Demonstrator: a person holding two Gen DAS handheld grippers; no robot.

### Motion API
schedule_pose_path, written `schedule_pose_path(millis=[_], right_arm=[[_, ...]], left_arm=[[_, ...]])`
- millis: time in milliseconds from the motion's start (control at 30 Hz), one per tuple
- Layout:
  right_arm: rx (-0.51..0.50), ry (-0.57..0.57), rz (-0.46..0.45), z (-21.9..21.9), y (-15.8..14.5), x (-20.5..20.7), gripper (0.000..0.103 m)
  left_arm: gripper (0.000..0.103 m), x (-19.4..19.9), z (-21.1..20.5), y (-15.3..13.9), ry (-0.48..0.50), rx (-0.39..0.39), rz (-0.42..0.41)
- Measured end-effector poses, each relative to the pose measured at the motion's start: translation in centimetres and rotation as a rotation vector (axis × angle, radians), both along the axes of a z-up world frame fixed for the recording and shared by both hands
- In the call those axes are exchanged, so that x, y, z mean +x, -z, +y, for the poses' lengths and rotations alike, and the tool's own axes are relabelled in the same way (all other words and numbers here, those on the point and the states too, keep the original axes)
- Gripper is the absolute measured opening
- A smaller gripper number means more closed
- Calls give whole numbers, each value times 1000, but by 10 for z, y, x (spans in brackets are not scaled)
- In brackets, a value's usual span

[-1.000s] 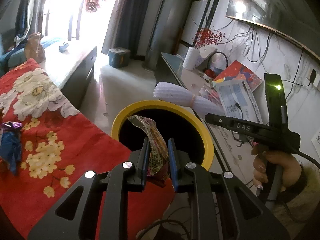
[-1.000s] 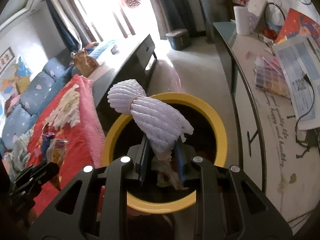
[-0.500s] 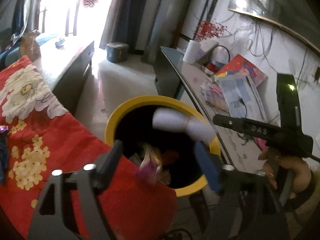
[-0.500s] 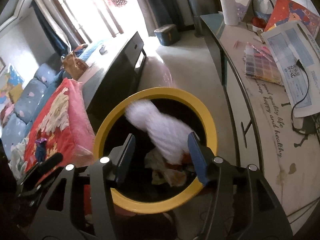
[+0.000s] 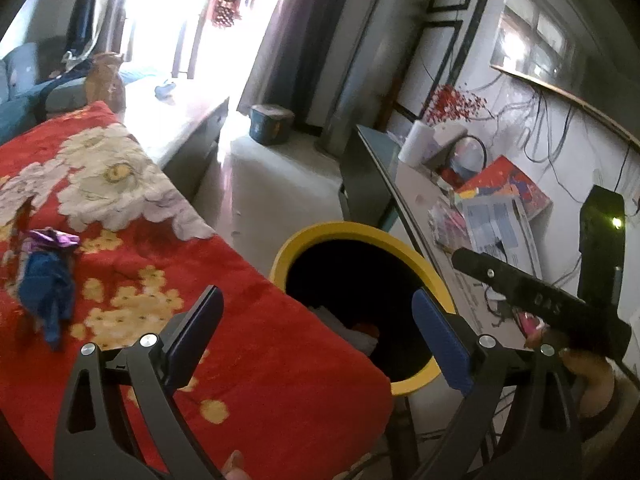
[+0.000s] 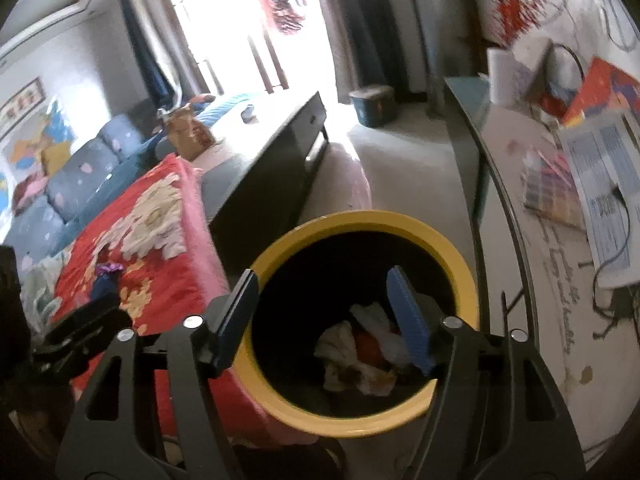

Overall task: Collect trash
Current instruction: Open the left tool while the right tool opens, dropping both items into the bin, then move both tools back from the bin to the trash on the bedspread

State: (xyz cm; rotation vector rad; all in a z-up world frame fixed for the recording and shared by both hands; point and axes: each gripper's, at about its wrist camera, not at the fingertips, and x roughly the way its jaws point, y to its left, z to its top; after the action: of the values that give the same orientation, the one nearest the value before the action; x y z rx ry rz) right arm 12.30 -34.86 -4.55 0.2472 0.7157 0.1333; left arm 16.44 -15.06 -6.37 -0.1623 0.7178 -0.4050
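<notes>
My right gripper (image 6: 324,316) gapes wide and empty over the one yellow-rimmed bin (image 6: 280,392), crumpled trash (image 6: 360,356) heaped inside below it. My left gripper (image 5: 316,336) is spread wide too, beside the bin (image 5: 344,230); one blue-purple wrapper (image 5: 48,276) lies left on the red floral blanket (image 5: 260,360).

My left wrist camera looks forward and down past my spread fingers, the red floral blanket (image 5: 132,216) filling the left of frame, the yellow-rimmed bin (image 5: 348,229) at centre right, close. My right gripper (image 5: 520,292) crosses the right edge of that view. My right wrist camera sits nearly over the same bin (image 6: 360,218), looking steeply into it at lower centre. Both views share the bin, blanket (image 6: 148,236), the cluttered side table (image 6: 512,168) on the right and the bright window at top.
</notes>
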Motion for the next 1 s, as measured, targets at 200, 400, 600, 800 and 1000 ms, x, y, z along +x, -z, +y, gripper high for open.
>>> schedule_pose_path(millis=[200,400,600,800,1000], right_arm=[[-12,-67,-25,22,-7,-6,64],[-25,-111,-36,39,-11,-11,65],[-34,-148,-45,57,-12,-16,65],[-46,-204,-55,80,-15,-21,65],[-59,-264,-54,105,-17,-25,65]], left_arm=[[92,-10,23,-9,-60,4,-29],[92,-15,50,-16,-126,5,-47],[92,-18,75,-21,-186,-9,-55],[92,-21,99,-24,-245,-17,-61],[92,-24,121,-28,-297,-24,-72]])
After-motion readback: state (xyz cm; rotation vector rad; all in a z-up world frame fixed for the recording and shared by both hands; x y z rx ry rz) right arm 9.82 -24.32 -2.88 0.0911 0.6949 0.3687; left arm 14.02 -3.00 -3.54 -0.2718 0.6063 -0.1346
